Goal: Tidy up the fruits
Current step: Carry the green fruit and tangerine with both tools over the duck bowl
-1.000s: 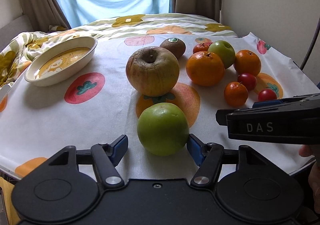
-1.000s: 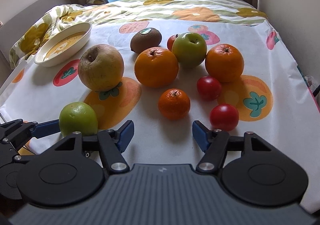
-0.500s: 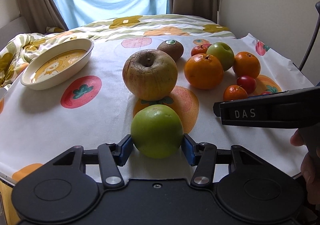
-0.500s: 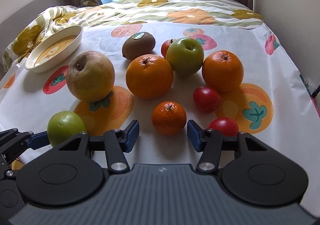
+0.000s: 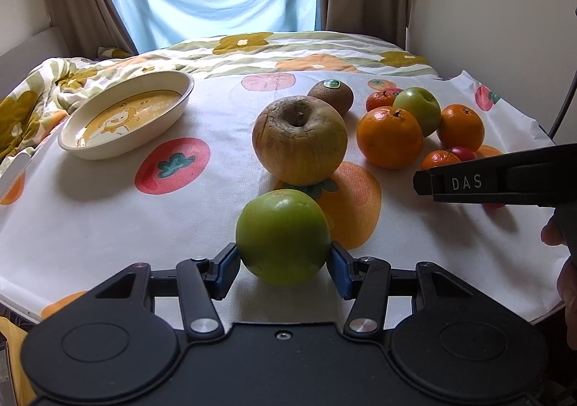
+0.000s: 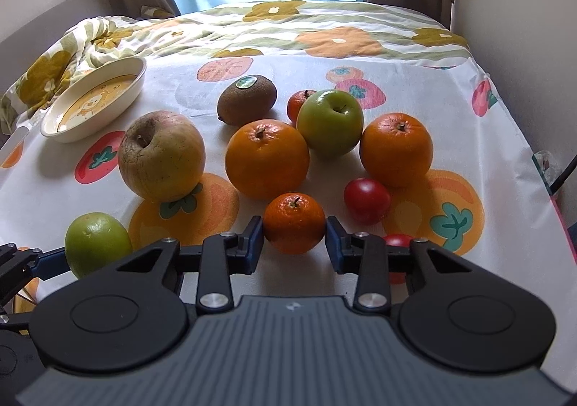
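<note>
Fruit-print tablecloth (curtained window behind); left gripper clamps green fruit, right gripper closing on mandarin.

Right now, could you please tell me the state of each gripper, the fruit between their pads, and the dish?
Left gripper: shut on the round green fruit, fruit on the cloth.
Right gripper: jaws just been closing, pads against the small orange mandarin.
Cream oval dish: upright, holds no fruit.
Wrinkled yellow-brown apple: untouched, stem cavity up.
</note>
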The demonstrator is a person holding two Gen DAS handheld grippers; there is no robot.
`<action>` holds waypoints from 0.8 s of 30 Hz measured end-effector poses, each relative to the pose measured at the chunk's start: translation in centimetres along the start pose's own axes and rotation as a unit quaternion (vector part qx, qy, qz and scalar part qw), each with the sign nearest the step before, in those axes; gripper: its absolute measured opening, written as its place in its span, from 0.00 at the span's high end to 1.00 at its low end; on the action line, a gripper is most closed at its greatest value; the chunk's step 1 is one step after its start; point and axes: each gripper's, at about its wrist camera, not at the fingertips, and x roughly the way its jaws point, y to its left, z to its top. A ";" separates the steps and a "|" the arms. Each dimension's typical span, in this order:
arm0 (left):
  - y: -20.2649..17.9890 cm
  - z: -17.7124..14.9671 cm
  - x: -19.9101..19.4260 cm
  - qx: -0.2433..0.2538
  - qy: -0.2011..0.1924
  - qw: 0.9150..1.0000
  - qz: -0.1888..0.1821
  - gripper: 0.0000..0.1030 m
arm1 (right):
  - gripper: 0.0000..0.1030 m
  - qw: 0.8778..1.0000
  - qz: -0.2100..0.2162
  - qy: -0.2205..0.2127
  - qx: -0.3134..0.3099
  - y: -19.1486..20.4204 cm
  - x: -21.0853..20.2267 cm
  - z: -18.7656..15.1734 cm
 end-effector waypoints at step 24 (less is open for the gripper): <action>6.8 7.1 -8.4 -0.052 -0.073 0.993 0.074 0.45 | 0.50 0.996 0.069 -0.040 -0.050 6.6 -6.6 7.5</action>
